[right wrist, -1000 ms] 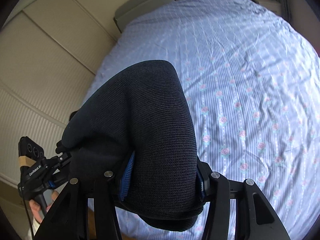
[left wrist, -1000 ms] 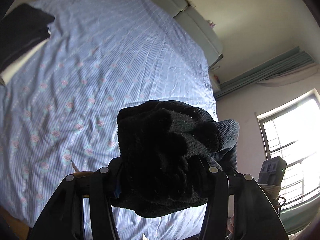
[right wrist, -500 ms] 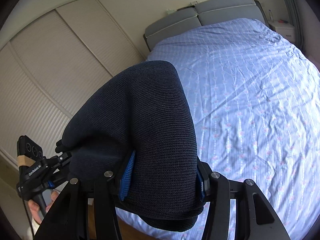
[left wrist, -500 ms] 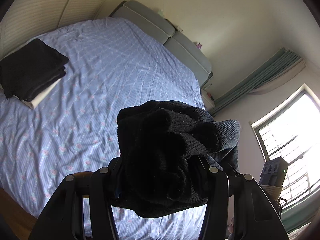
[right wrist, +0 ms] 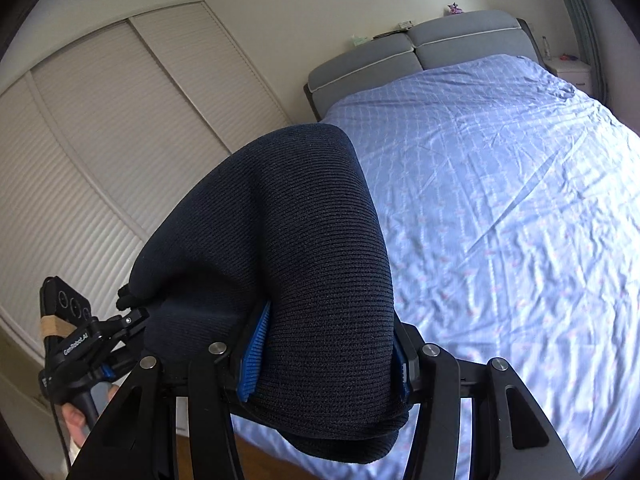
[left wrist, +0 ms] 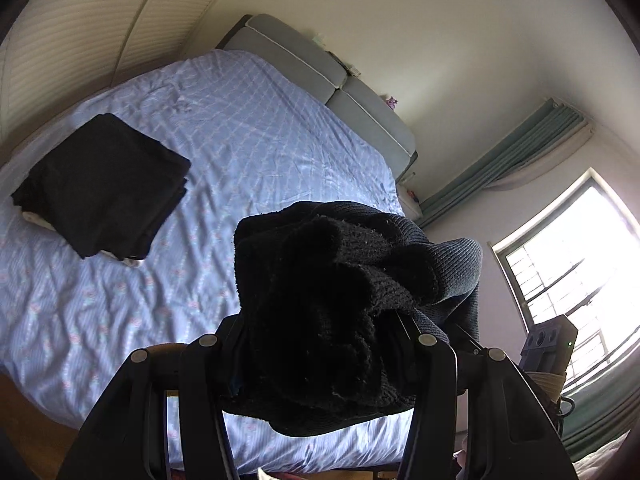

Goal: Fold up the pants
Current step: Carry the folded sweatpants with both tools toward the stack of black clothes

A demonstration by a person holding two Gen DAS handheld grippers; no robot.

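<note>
The dark knit pants (left wrist: 340,280) are bunched in a thick fold and carried in the air over the foot of the bed. My left gripper (left wrist: 320,344) is shut on one end of the bundle, and the cloth spills over its fingers. In the right wrist view the pants (right wrist: 300,240) arch up in a smooth roll. My right gripper (right wrist: 324,352) is shut on them, with its blue pads (right wrist: 254,356) pressed into the knit. The cloth runs left to where the other tool grips it, held by a hand (right wrist: 76,420).
The bed (left wrist: 260,140) has a pale blue flowered sheet and a grey headboard (right wrist: 420,56). A folded black stack (left wrist: 100,184) lies on its left side. Slatted wardrobe doors (right wrist: 100,140) stand on the left. A bright window (left wrist: 580,260) and a green curtain are on the right.
Both grippers have risen and drawn back from the bed with the pants still gripped. The headboard and walls have come into view, and the folded black stack now shows whole.
</note>
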